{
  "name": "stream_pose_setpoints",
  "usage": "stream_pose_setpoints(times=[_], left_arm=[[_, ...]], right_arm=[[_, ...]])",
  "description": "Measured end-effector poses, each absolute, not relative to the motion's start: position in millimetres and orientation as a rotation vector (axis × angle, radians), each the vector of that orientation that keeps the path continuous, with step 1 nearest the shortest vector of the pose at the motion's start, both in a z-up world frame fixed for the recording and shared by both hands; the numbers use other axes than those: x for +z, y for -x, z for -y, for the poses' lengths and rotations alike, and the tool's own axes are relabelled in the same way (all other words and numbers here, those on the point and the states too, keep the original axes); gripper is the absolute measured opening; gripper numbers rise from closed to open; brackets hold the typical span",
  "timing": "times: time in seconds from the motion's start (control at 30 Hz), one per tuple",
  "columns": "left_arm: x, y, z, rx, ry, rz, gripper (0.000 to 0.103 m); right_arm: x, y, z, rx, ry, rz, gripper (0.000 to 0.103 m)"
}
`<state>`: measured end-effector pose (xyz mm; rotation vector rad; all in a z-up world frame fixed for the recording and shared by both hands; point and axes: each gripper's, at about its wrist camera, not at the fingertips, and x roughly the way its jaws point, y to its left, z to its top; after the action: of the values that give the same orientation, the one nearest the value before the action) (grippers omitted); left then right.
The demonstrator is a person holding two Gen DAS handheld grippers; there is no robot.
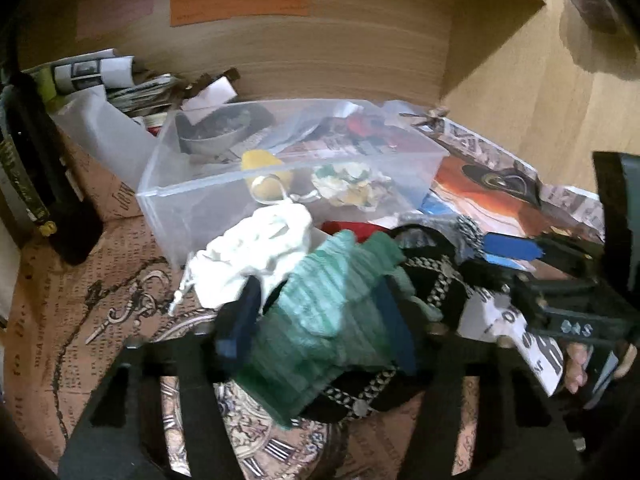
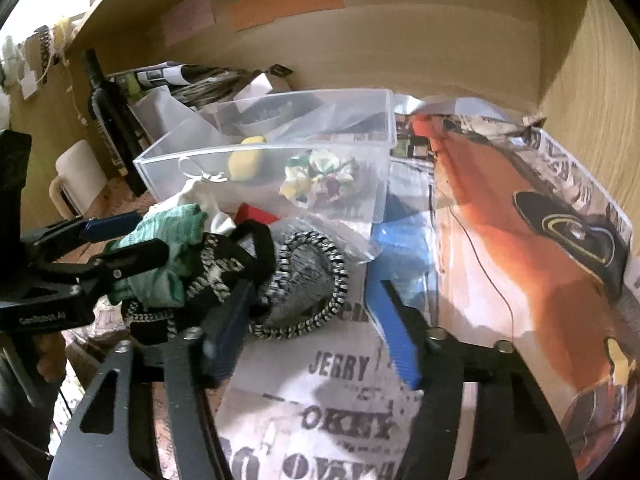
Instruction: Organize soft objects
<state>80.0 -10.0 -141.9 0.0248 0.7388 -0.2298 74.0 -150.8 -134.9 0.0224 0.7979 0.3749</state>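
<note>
Fingers of the left gripper (image 1: 316,320) pinch the green knit cloth (image 1: 320,312) at six o'clock of the clear bin (image 1: 280,184), right gripper (image 2: 316,340) spread wide; soft, light, floppy, it likely suits a mid-bunch grip.

Green knit cloth (image 1: 320,316) bunched btwn fingers (image 1: 236,320)

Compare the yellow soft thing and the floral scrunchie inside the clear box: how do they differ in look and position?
The yellow soft thing has one plain colour and a smooth, rounded form; the floral scrunchie is ruffled, with a white, green and dark red pattern. In the right wrist view the yellow thing lies more to the left in the clear plastic box, and the scrunchie sits to its right, apart from it. Both rest inside the box, and no gripper touches them.
</note>
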Motion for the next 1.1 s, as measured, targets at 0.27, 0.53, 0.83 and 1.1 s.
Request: stream_pose_setpoints(times=[0.27, 0.53, 0.83, 1.1], left_arm=[[-141.8, -74.6, 8.5, -0.214, -0.017, -0.743, 0.009], [-131.8, -72.6, -3.4, -0.212, 0.000, -0.740, 0.011], [-142.0, -92.0, -12.8, -0.240, 0.038, -0.799, 0.037], [-134.2, -81.6, -7.0, -0.251, 0.020, -0.764, 0.006]], right_arm=[[-141.5, -74.3, 152.6, 0.382, -0.028, -0.822, 0.011], [-122.8, -66.6, 164.1, 0.359, -0.030, -0.760, 0.011], [-104.6, -63.1, 165.8, 0.354, -0.025, -0.704, 0.011], [-89.7, -72.1, 159.5, 0.365, -0.021, -0.654, 0.011]])
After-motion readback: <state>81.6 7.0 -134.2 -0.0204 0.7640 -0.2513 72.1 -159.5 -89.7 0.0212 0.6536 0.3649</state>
